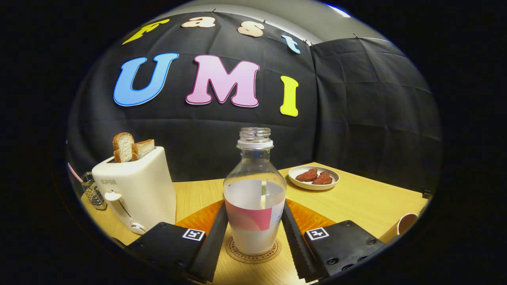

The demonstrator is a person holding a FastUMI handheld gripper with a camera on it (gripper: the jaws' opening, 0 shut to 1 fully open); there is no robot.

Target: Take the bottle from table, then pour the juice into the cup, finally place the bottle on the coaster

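The gripper [253,237] has its two black fingers [212,241] on either side of the bottle [254,198], low on its body. The ribbed inner faces lie very close to the plastic, but I cannot tell if they really press on it or if a thin gap is there.

The bottle is clear, without cap, and stands upright on a round coaster [253,253] that lies on the wooden table [356,198] between the fingers. It has a label with a pink part and a white part around its lower half, and a pale whitish liquid fills it to about the middle.

To the right, beside the right finger block, the paper cup [404,226] is at the table's near edge; only a part of it is seen. Beyond the bottle to the right is a small white plate [295,178] with two pieces of red food [315,176]. To the left stands a cream toaster [136,190] with two slices of bread [130,147] standing out of its slots. A small wire holder [93,192] is behind the toaster.
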